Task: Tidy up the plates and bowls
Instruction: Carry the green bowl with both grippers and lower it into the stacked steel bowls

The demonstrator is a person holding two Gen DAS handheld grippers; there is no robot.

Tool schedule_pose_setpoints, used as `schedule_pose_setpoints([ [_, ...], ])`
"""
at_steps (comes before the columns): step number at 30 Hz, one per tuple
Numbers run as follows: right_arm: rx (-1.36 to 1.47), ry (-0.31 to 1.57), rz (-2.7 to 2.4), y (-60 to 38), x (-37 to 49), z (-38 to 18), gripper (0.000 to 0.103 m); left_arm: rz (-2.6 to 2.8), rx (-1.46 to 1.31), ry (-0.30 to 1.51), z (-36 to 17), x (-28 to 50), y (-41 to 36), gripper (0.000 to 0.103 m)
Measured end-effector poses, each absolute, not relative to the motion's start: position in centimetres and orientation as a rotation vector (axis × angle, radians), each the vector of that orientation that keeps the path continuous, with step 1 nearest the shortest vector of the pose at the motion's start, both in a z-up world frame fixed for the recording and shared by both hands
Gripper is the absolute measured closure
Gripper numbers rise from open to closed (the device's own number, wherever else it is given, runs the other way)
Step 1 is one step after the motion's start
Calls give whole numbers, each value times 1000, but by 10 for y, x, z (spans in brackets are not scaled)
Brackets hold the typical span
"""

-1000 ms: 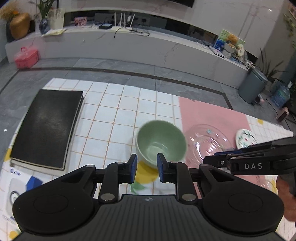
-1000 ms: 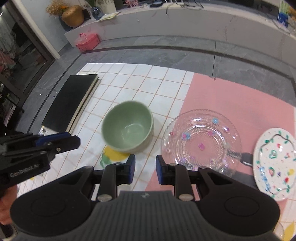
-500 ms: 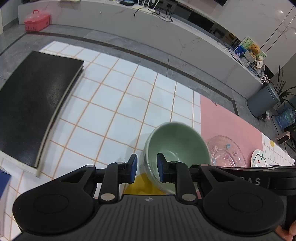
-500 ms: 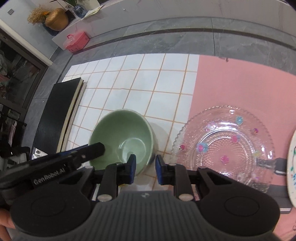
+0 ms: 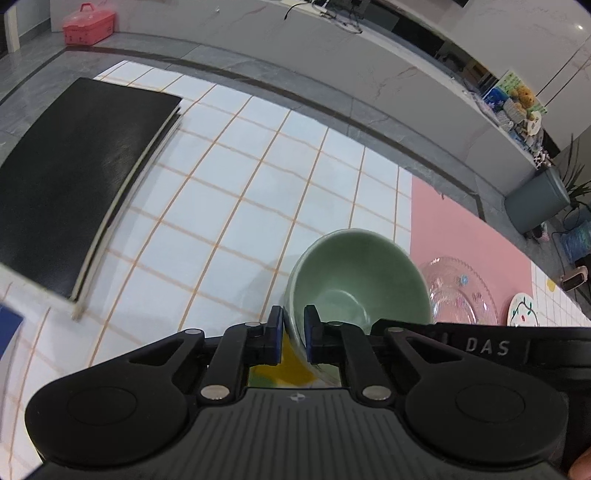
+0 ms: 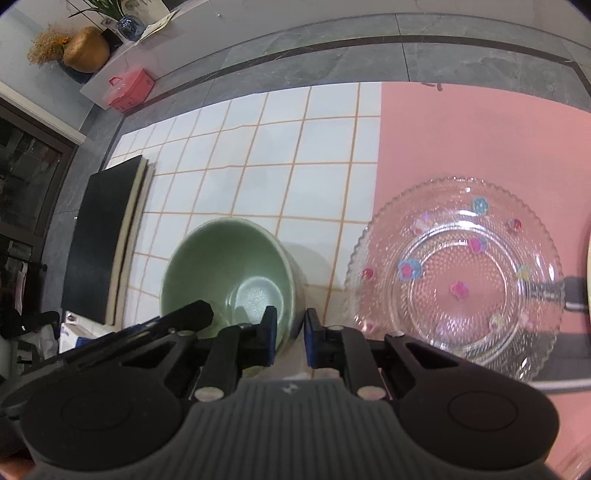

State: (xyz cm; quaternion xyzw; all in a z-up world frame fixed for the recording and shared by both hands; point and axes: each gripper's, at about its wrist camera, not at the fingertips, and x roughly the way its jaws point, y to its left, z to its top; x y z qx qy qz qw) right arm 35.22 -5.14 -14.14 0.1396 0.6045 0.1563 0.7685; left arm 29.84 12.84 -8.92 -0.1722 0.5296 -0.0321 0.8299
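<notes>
on checkered cloth (image 5: 229,206), both my left claw (image 5: 293,334) and right claw (image 6: 290,334) pinch the green bowl's (image 5: 354,280) rim beside a glass plate (image 6: 458,273).

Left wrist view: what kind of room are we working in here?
Likely a home living room. A long white marble-look ledge with cables runs along the wall, a pink storage box sits on the grey tiled floor, and potted plants stand beside it.

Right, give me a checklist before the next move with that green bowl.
1. Left hand-held gripper pinching the green bowl rim: ok.
2. Right hand-held gripper closed on the same rim: cannot tell; a gap shows beside the wall.
3. Green bowl empty: ok.
4. Glass plate bare and apart from the green bowl: ok.
5. Green bowl lifted off the checked cloth: cannot tell.
</notes>
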Motion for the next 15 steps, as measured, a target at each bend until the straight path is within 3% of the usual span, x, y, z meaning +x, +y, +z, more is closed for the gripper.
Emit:
schedule_pose_setpoints([
  [15,316,1309,375,-68,260,-72,93,-9,-330,1114,-10,215,113,93],
])
